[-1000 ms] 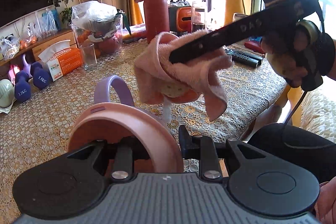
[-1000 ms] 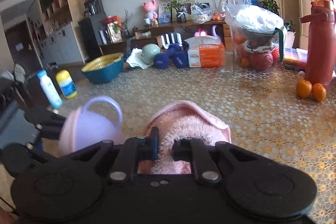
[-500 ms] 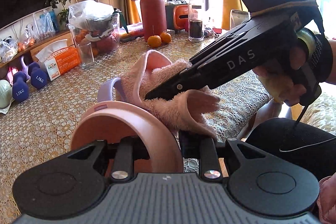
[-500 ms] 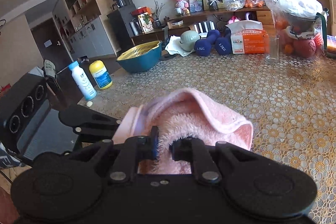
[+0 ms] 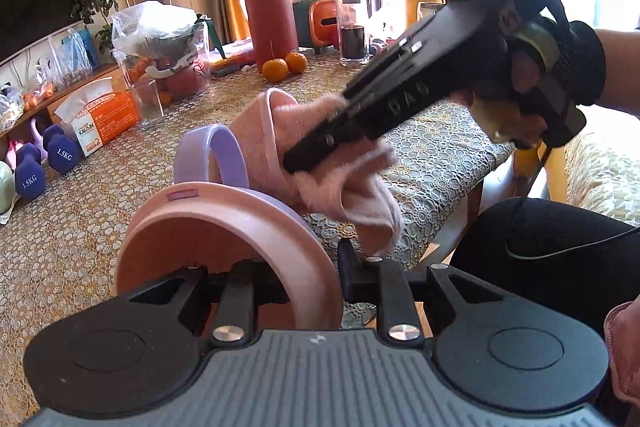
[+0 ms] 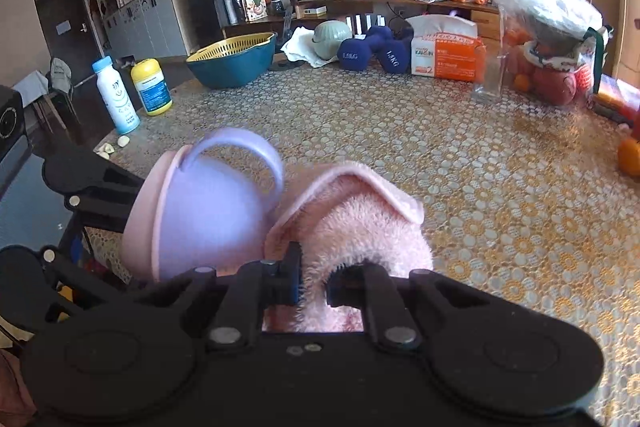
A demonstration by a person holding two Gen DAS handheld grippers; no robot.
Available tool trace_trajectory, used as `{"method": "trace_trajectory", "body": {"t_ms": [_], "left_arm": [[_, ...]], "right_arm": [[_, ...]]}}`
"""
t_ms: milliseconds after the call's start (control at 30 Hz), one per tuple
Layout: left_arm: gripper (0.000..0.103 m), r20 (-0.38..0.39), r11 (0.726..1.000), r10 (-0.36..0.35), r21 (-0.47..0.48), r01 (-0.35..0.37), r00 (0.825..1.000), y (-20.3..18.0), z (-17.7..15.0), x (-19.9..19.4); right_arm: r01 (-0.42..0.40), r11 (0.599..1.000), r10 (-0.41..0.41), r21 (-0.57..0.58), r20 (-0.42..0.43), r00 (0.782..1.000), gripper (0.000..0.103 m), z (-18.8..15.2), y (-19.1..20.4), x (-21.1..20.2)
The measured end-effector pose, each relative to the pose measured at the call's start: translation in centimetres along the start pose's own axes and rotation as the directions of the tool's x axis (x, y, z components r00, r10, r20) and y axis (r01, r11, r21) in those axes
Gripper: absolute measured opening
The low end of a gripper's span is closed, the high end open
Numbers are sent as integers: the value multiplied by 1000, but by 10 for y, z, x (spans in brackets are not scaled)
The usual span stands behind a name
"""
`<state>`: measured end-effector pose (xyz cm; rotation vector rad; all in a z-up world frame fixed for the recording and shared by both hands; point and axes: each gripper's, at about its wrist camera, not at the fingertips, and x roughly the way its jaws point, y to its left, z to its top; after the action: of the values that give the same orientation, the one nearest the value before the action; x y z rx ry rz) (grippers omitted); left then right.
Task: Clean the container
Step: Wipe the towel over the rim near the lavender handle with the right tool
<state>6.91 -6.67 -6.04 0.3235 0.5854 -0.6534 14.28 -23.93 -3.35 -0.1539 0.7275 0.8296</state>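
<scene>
Gripping its pink rim, your left gripper (image 5: 296,279) holds the container (image 5: 224,227) up over the table's near edge: a round pink bowl with a lilac outer shell and one arched lilac handle (image 5: 212,155). Your right gripper (image 6: 314,281) is closed narrow on one fluffy pink cloth (image 6: 352,227), which is pressed against the container's lilac side just beside the handle. On the table (image 6: 440,155) you have two blue dumbbells (image 6: 372,53) at the far edge, beside one orange tissue box (image 6: 448,57). Two plastic bottles (image 6: 132,91) stand near the left edge, two oranges (image 5: 285,67) sit by one tall red flask (image 5: 270,11), and one teal basin (image 6: 234,59) sits at the far left.
</scene>
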Motion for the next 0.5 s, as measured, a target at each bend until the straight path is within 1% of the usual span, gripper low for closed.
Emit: {"method": "trace_trajectory", "body": {"t_ms": [67,133,233,300,400,500], "left_arm": [[21,-2,1000,-1,7,1,1000,-2,-2,0],[21,-3,1000,-3,8,3,1000,-3,-2,0],[21,-5,1000,-6,17,6,1000,-5,-2,0],[21,-6,1000,-7,18,7,1000,-5,-2,0],[21,-7,1000,-7,24,7,1000,-6,-2,0],[21,-9,999,-6,33,7,1000,-7,-3,0]], "right_arm": [[11,999,-12,45,34,999,10,7,-12,-11],[-11,996,4,91,84,996,10,15,-20,-23],[-77,991,59,105,163,985,11,29,-19,-39],[-124,988,105,91,195,975,11,37,-13,-45],[-162,986,151,41,196,969,11,47,3,-42],[-138,990,138,-7,150,979,11,49,14,-28]]}}
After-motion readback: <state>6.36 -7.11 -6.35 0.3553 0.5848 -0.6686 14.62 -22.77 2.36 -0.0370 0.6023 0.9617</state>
